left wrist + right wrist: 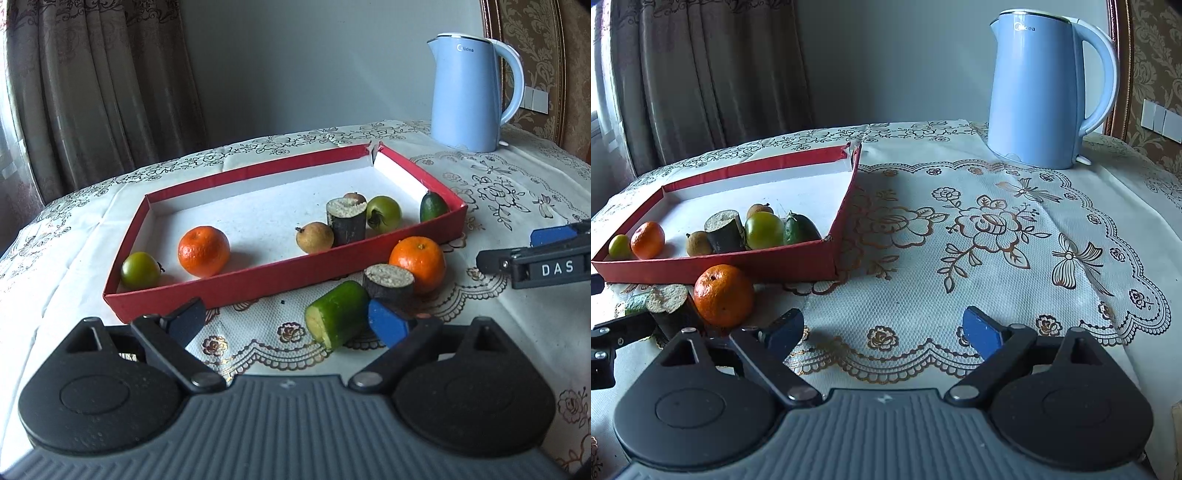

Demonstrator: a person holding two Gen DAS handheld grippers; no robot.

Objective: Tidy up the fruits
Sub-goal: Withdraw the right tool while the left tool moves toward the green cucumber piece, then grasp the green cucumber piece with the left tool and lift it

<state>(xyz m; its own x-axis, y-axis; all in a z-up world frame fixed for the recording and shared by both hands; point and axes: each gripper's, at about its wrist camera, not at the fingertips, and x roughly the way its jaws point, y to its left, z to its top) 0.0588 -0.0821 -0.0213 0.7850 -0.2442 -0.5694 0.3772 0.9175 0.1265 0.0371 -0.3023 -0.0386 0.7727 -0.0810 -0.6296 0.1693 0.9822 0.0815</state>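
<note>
The left hand-held gripper (pixel 284 321) stands with jaws wide apart and nothing between its pads; the right hand-held gripper (pixel 882 332) likewise stands wide and empty over bare cloth.

Count, ahead of the left hand-held gripper:
- Tray (pixel 229 291): one, a shallow red cardboard rectangle with a white floor and a torn far corner.
- Oranges: two, round with dimpled peel. One (pixel 203 251) lies in the tray; one (pixel 417 263) lies on the table just ahead and right of the right pad.
- Green tomatoes: two, smooth and glossy, both in the tray, one (pixel 139 270) at its near left corner and one (pixel 384 213) toward the right.
- Dark cylinders: two, with pale grainy cut faces. One (pixel 346 226) is upright in the tray; one (pixel 388 285) is outside it, touching the outer orange.
- Brown fruits: two, small with matte skin, in the tray, one (pixel 314 237) beside the upright cylinder and one (pixel 355 198) behind it.
- Cucumber pieces: two. A small one (pixel 433 206) leans in the tray's right corner; a larger cut one (pixel 337 314) lies on the table just beside the right pad.

A light blue plastic kettle (pixel 1041 92) stands far ahead on the table (pixel 960 229), which is covered in white embossed cloth with floral print.
</note>
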